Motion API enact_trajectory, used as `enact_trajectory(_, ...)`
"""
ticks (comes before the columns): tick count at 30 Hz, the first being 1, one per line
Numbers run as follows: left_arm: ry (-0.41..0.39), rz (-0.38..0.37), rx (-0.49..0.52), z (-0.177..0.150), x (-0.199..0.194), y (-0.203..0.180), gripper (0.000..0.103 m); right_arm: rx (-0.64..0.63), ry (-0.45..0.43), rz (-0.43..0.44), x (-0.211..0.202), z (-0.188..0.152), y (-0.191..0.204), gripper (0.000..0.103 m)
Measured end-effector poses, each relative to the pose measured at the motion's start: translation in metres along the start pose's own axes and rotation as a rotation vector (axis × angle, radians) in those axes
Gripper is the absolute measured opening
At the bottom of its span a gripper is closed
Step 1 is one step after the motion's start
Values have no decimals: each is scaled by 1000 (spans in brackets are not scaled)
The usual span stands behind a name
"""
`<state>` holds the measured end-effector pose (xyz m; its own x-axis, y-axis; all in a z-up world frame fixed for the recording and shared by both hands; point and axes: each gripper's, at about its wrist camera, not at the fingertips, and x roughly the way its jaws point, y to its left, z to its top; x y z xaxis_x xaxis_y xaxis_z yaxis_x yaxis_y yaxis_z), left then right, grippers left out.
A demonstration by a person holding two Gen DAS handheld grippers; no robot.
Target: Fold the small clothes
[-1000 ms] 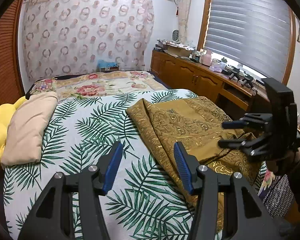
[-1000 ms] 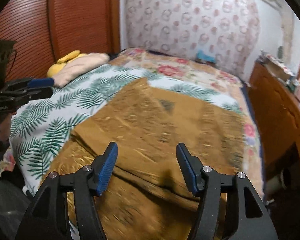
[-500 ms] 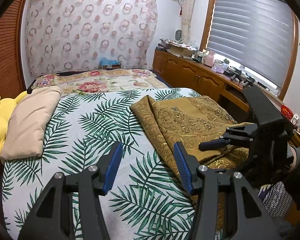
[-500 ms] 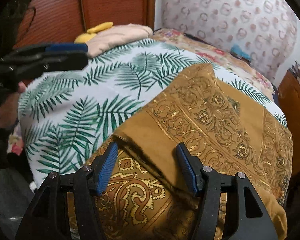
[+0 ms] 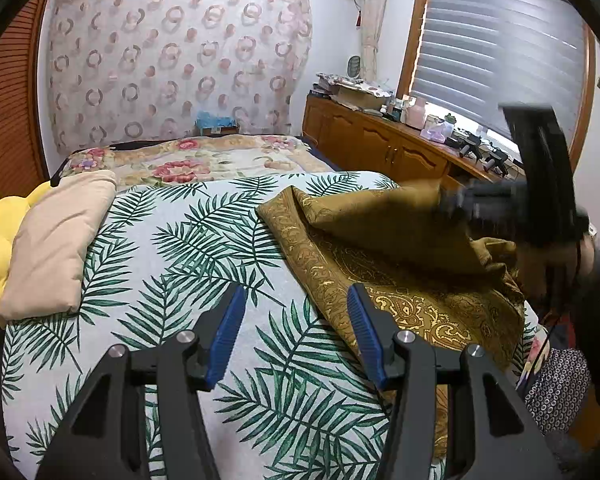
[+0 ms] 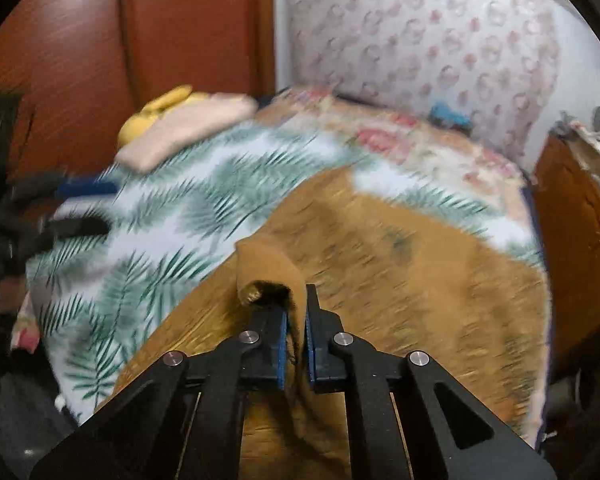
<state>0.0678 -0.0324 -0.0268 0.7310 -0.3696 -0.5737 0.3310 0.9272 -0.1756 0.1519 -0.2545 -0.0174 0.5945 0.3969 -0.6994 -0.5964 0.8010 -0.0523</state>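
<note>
Two tools angle downward: right tool (image 6: 296,334) pinches mustard cloth (image 6: 400,280), left tool (image 5: 296,332) half-open, empty.

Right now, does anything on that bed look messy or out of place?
Only the mustard-gold patterned cloth: it lies rumpled on the palm-leaf bedspread, one edge pinched up by the right gripper. The beige pillow sits neatly.

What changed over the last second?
The right hand-held gripper has just been closing; it is now shut on a fold of the mustard patterned cloth, lifting that edge. The left hand-held gripper stayed open and empty over the palm-leaf bedspread.
</note>
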Motion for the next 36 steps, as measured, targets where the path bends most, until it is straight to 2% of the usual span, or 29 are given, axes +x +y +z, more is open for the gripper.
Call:
enact_trajectory(4, 17, -7, 9, 4, 9, 1, 52, 43, -23, -96, -11, 18, -48, 3)
enact_trajectory(8, 36, -24, 7, 12, 22, 5, 52, 109, 11, -175, -5, 26, -103, 3)
enact_trajectory(15, 96, -43, 17, 32, 62, 9, 52, 130, 97, -238, 23, 25, -157, 3)
enact_trajectory(19, 133, -41, 16, 42, 89, 12, 52, 191, 164, -245, 42, 10, -184, 5)
enact_trajectory(22, 156, -22, 25, 55, 113, 14, 52, 203, 183, -242, 51, -2, -191, 28)
enact_trajectory(24, 168, -13, 36, 62, 125, 13, 52, 210, 197, -263, 55, -9, -196, 52)
enact_trajectory(29, 211, -2, 63, 80, 164, 14, 52, 277, 189, -203, 65, -27, -210, 60)
enact_trajectory(36, 270, 6, 59, 87, 205, 19, 52, 301, 160, -116, 72, -35, -215, 61)
